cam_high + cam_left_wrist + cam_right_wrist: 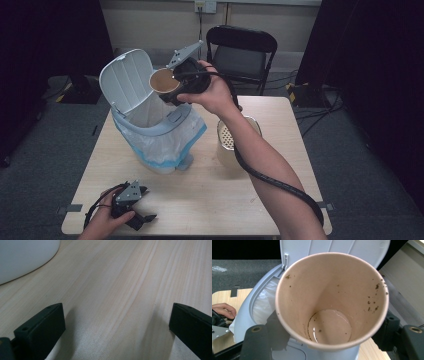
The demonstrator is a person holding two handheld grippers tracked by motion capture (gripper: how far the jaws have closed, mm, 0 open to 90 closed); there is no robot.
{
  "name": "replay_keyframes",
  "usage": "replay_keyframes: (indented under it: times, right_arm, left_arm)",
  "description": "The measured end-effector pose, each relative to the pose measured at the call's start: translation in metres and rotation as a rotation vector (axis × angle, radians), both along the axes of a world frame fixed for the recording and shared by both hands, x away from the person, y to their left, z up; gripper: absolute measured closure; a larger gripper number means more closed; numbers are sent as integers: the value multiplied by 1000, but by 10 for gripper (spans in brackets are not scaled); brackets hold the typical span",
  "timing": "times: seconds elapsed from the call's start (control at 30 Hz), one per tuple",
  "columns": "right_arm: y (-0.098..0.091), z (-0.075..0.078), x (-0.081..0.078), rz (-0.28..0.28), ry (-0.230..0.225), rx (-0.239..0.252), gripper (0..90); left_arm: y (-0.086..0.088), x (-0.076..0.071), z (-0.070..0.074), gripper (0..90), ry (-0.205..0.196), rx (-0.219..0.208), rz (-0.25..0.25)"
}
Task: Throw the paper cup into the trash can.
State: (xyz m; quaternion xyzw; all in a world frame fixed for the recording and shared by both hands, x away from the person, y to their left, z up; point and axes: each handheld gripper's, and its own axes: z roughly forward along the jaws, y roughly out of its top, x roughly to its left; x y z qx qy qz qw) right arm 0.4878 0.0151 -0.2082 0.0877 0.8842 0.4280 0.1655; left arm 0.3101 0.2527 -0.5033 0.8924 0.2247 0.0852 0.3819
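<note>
The paper cup (332,300) sits pinched in the right claw (172,85), held in the air beside the raised lid of the white bin (150,112), its mouth turned toward the camera in the high view; in the right gripper view the cup's inside shows brown specks and a little liquid at the bottom, with the bin's bag-lined opening just behind it; the bin stands on the bench (210,195), and a pale container with a perforated insert (227,137) stands near it, partly behind the forearm; the left claw (134,206) rests low at the bench's near edge, its jaws spread wide over bare wood, nothing between them.
</note>
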Motion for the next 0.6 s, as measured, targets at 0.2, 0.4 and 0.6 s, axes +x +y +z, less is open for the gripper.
replay_keyframes:
  times: [0.2,0.4,0.6]
  right_arm:
    - [11,-6,2,8,10,1,291]
    - [22,-13,5,21,19,-2,291]
    - [34,-21,8,31,32,-3,289]
  left_arm:
    - [0,0,0,0,0,0,0]
    - [0,0,0,0,0,-1,-6]
    - [0,0,0,0,0,-1,-8]
